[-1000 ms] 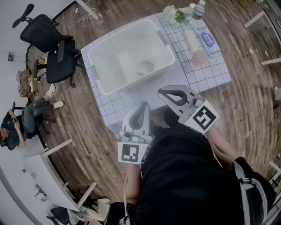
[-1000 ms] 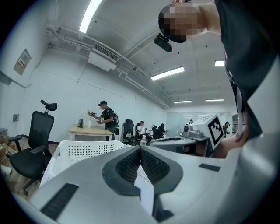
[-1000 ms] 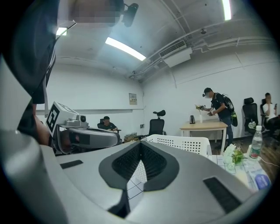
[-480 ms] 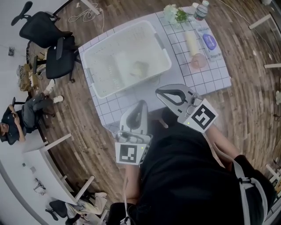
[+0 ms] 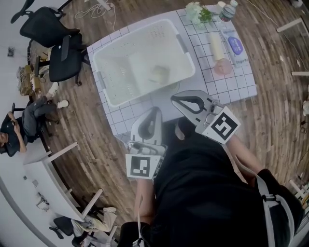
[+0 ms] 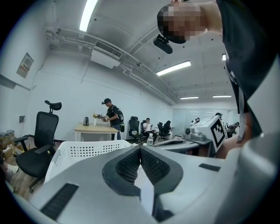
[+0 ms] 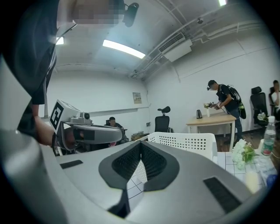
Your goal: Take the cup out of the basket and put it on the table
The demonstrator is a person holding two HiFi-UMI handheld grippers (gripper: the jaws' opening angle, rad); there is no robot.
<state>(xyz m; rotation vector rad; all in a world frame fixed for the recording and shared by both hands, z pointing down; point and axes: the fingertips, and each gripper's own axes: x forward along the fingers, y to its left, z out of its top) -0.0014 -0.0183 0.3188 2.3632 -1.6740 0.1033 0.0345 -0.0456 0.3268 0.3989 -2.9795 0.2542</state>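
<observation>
A pale cup lies inside the white perforated plastic basket on the grid-patterned table. Only the head view shows it, as the basket wall blocks both gripper views. The left gripper and right gripper hover at the near edge, fingers closed and empty. A clear water bottle and white flowers stand far right.

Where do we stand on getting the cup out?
Nothing done yet: the cup is in the basket. Nothing in hand: left gripper and right gripper are shut, empty, short of the basket. To do: reach in, grasp, set it on the table.
</observation>
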